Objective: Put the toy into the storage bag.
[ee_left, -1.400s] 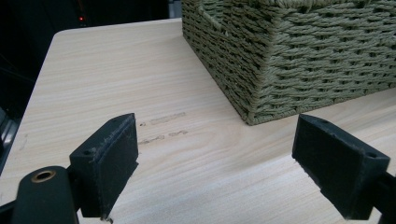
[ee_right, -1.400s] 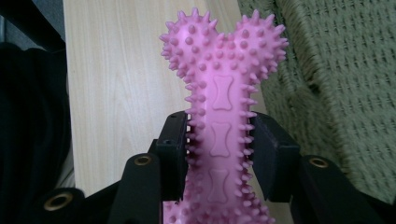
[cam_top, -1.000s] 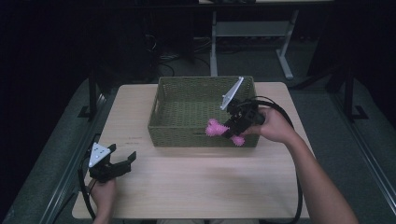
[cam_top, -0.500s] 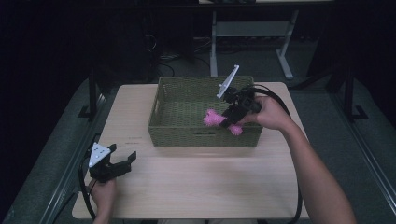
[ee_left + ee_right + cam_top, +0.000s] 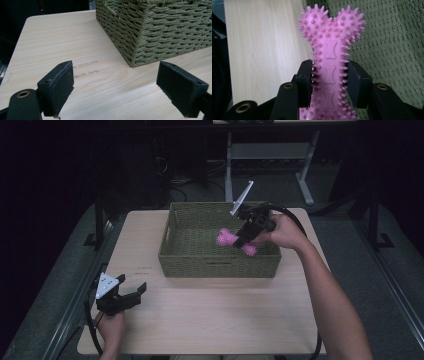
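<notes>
Right gripper [image 5: 243, 241] clamps a spiky pink bone [image 5: 331, 52] over the woven basket [image 5: 218, 266]; left gripper [image 5: 131, 293] gapes.

A pale wooden table [image 5: 210, 315] is standing on grey carpet [image 5: 385, 245]. Beyond its far edge a white metal desk frame [image 5: 270, 155] is sitting in darkness, cables [image 5: 192, 175] trailing below.

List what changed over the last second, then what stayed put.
The right gripper, shut on the pink bone throughout, carried it from the basket's near right edge farther in over the basket, and the gripper tilted more upright. Nothing was picked up or released. The left gripper stayed open at the table's near left corner; the basket did not move.
</notes>
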